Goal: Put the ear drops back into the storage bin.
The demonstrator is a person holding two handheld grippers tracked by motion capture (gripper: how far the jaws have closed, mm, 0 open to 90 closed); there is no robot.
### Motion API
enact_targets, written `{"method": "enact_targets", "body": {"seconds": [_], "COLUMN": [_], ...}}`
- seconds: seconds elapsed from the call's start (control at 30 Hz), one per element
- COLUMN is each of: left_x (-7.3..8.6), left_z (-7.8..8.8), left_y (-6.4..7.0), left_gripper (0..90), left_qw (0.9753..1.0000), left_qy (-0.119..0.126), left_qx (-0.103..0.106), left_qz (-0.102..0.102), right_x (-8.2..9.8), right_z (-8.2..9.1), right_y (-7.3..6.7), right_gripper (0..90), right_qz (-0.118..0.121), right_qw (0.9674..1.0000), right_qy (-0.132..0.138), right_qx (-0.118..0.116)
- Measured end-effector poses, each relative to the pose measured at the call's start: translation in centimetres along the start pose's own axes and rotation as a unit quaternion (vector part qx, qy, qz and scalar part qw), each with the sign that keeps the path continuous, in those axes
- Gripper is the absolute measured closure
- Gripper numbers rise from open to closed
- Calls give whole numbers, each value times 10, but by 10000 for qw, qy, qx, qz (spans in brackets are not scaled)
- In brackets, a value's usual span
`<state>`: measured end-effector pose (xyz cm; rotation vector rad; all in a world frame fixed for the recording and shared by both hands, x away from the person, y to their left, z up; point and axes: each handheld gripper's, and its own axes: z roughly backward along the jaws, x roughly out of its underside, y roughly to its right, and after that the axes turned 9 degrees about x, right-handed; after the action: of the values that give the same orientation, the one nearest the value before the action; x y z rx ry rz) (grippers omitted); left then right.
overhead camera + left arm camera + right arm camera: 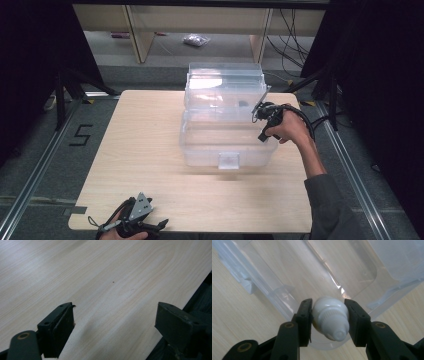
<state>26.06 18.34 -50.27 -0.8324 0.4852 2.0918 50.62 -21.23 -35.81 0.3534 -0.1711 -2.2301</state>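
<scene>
A: Right gripper [329, 315]?
B: Its fingers [305, 315] pinch a white bottle [330, 320] by its sides, ribbed cap and nozzle toward the camera. It hangs above the clear plastic bin [227, 145], over the open compartment at the bin's right side.

A: Left gripper [115, 327]?
B: Fingers spread, nothing between them. It sits low over the bench [145, 150] at the near edge, well apart from the bin.

White bottle [330, 318] body hidden behind its cap, left tool [142, 226] cut off by bottom edge, small dark item [242, 104] in clear box [225, 150] perhaps too blurred to identify
</scene>
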Motion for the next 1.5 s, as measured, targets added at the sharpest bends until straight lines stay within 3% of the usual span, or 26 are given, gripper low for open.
{"method": "enact_targets", "body": {"seconds": [0.17,0.2,0.27,0.4,0.43,0.5,0.57,0.67,0.7,0.8,0.93,1.03,1.07,1.23,1.3,1.37,1.4,1.43,1.5], "left_x": [0,0,0,0,0,0,0,0,0,0,0,0,0,0,0,0,0,0,0], "left_z": [0,0,0,-1,-1,0,0,0,-1,0,-1,-1,0,-1,-1,-1,-1,-1,-1], "left_y": [0,0,-1,1,1,0,0,0,1,0,1,0,0,1,1,1,1,1,1], "left_gripper": [151,150,150,150,151,150,151,151,151,151,151,151,151,151,151,151,151,151,151], "left_qw": [10000,10000,10000,10000,10000,10000,10000,10000,10000,10000,10000,10000,10000,10000,10000,10000,10000,10000,10000], "left_qy": [-19,-18,-24,48,49,-20,-21,-13,65,-7,63,60,-19,55,53,52,52,49,34], "left_qx": [-28,-30,-10,-12,-9,-24,-24,-22,3,-28,-8,-6,-12,-14,-15,-11,-13,-13,25], "left_qz": [-22,-19,5,33,36,-20,-22,-18,40,-22,40,34,-8,27,29,27,29,28,11], "right_x": [-6,-6,-8,-8,-7,-8,-8,-8,-8,-6,-4,-4,-4,-2,-2,-1,-2,-3,-4], "right_z": [-9,-11,-18,-25,-28,-29,-32,-33,-35,-40,-47,-49,-51,-58,-58,-62,-62,-60,-61], "right_y": [0,1,-1,-2,0,-2,1,1,3,1,2,1,2,1,-1,2,2,-1,-1], "right_gripper": [601,601,601,601,601,601,601,601,601,601,601,601,601,601,601,601,601,601,601], "right_qz": [-3,108,-75,-171,28,-165,-16,-115,28,-266,-151,-251,-158,-272,-432,-218,-235,-407,-367], "right_qw": [9997,9998,9996,9991,9995,9990,9995,9991,9994,9986,9989,9983,9989,9983,9972,9984,9983,9971,9973], "right_qy": [-235,-169,-258,-353,-311,-388,-320,-383,-350,-404,-401,-495,-427,-480,-584,-469,-487,-608,-597], "right_qx": [-1,-2,-94,-149,-87,-126,-75,-103,-71,-196,-171,-153,-137,-195,-197,-229,-197,-190,-197]}}
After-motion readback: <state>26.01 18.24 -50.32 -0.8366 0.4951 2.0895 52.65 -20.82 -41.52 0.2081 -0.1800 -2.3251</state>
